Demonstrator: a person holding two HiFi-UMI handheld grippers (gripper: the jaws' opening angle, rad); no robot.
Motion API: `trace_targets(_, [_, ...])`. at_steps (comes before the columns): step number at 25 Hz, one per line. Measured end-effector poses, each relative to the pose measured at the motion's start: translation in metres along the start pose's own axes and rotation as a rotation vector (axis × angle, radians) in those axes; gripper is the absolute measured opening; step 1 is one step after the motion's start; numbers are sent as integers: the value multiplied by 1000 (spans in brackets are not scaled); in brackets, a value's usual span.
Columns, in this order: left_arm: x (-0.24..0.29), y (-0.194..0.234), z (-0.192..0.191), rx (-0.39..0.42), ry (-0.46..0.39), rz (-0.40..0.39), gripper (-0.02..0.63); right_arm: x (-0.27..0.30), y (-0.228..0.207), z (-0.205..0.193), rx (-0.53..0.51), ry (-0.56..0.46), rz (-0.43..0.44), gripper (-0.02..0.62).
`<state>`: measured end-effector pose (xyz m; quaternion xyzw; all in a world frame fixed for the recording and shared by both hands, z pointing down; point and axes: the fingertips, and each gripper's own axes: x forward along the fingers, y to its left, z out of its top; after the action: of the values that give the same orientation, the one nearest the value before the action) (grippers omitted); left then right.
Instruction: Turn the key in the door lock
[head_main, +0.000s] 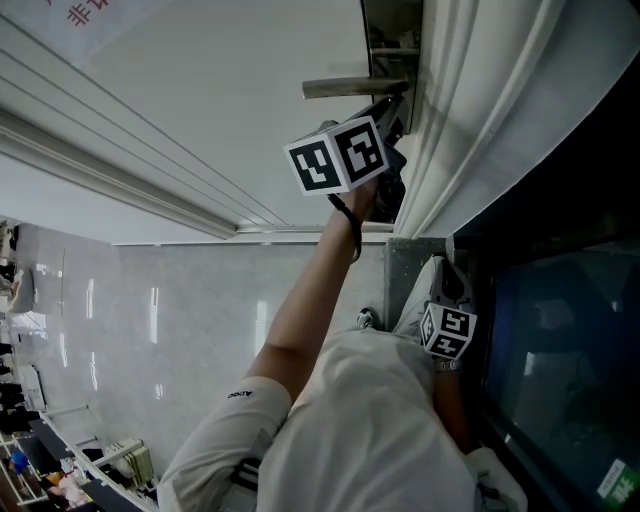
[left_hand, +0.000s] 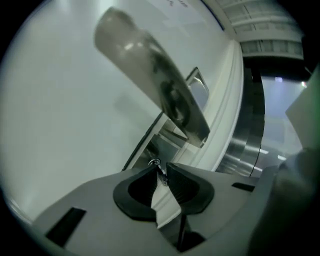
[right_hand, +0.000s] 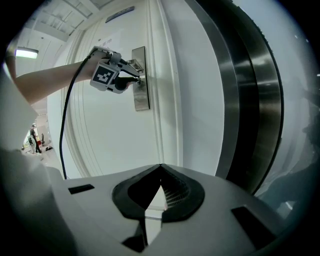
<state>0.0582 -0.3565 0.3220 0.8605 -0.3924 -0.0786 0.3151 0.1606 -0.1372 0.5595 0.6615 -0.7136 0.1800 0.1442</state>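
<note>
The key (left_hand: 160, 174) sat in the lock plate (right_hand: 142, 100) of the white door (right_hand: 115, 135), its long axis pointing straight into the door. The left gripper (left_hand: 159, 167) had its jaws slightly apart around it, not pinching. The right gripper (right_hand: 160, 167), well away from the lock, was closed on nothing.

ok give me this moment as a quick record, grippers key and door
left gripper: at the lock plate, jaws slightly apart
key: in the lock, between the left jaw tips
door handle: lever, close by the key
right gripper: shut, empty, back from the door
door: white
</note>
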Motion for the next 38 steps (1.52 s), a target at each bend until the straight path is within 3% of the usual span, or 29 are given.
trace_targets(12, [0,-5,-3,507,77,236,63,-1,3,0,1,-2,6,2])
trace_targets(19, [6,-3,-10,725,111,308,63,0,6,-2,2,-1,18,2])
trace_targets(30, [6,-6,-18,1275,346,422,63,3,21,-2,-8,-6,63,2])
trace_targets(34, [9,-8,-23,1515,429,451,63,4,20,-2,-7,-8,67,2])
trace_targets(38, [6,-6,-26,1622,441,462,63,0,19,-4,-5,-8,65,2])
